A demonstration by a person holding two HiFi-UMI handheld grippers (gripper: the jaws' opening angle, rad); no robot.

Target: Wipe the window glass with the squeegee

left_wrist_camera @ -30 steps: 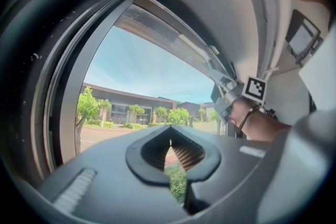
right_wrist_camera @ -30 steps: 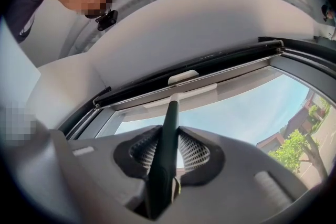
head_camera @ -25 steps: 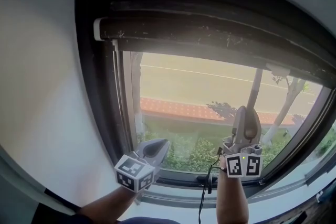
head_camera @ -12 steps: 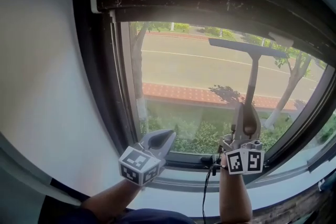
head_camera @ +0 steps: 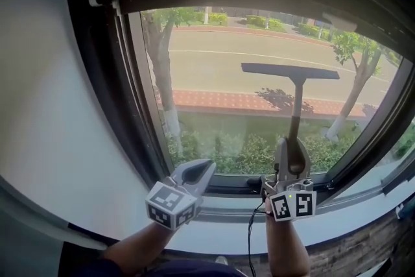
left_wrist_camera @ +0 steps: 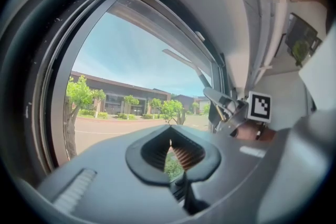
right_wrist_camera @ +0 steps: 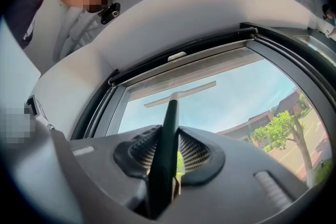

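Outside I see a grey road (head_camera: pixel 214 55), a red brick pavement (head_camera: pixel 220 102) before it, green bushes (head_camera: pixel 220 149) nearer, and a tree trunk (head_camera: pixel 161 74) on the left. A white wall (head_camera: pixel 52 107) stands further left.

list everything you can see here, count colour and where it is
squeegee: 1, dark, blade across the pane right of centre, handle running down into the right claw
window glass: 1 pane, clear, middle of the head view
window frame: 1, black, around the glass
wall: 1, white, left of the frame
sill: 1, pale, below the frame
cable: 1, black, hanging below the right claw
trees: at least 2, green, outside at left and right
left claw: 1, grey, low left of centre, shut, empty
right claw: 1, grey, low right of centre, shut on the squeegee handle
forearms: 2, bottom edge
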